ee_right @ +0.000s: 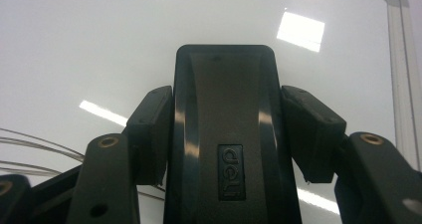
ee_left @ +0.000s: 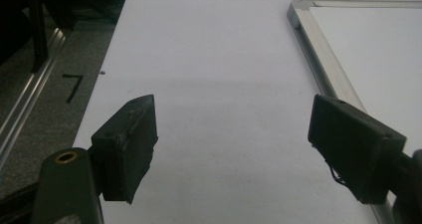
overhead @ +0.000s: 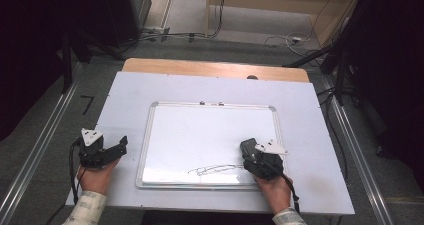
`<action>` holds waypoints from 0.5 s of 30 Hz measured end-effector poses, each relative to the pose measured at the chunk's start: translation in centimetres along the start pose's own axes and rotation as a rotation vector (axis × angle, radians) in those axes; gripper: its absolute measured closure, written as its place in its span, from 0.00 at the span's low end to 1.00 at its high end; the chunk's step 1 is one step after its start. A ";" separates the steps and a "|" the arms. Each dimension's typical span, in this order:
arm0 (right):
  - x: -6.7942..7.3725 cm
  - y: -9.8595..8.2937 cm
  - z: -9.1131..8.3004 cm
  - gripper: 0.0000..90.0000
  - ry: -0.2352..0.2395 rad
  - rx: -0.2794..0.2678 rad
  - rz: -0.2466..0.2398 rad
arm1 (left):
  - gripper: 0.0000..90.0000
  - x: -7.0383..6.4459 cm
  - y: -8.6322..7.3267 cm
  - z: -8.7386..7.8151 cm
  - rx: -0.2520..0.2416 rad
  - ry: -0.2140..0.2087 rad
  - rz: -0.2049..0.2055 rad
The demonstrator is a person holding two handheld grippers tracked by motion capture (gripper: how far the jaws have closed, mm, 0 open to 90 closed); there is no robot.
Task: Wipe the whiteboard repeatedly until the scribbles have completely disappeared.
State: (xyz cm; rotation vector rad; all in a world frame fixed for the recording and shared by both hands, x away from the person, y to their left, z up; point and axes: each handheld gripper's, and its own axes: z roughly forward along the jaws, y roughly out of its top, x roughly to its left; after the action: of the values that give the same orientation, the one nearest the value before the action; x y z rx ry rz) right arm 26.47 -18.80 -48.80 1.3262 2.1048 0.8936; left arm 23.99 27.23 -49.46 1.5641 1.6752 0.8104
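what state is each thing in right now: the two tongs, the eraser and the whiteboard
left tongs: open, jaws wide apart, nothing between them, over the white table cover left of the board
right tongs: shut on the black eraser
black eraser: clamped on both sides, over the board surface
whiteboard: lying flat, mostly clean, black scribble remaining near its front edge

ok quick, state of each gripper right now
left gripper: open, holding nothing, over the table beside the whiteboard.
right gripper: shut on the black eraser, over the whiteboard.
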 end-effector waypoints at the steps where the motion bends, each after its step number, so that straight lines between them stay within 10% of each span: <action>1: 0.0 -0.1 0.1 0.44 0.001 0.005 0.002 | 0.22 0.0 0.0 0.0 0.000 -0.001 -0.001; 15: -0.2 -0.4 0.3 0.44 0.013 -0.010 0.035 | 0.22 -0.1 0.0 0.0 0.000 -0.003 0.001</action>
State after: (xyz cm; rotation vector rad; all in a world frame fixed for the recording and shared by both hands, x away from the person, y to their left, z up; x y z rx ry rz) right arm 26.51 -19.04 -49.29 1.3599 2.0902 0.9290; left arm 24.00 27.17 -49.46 1.5660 1.6719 0.8082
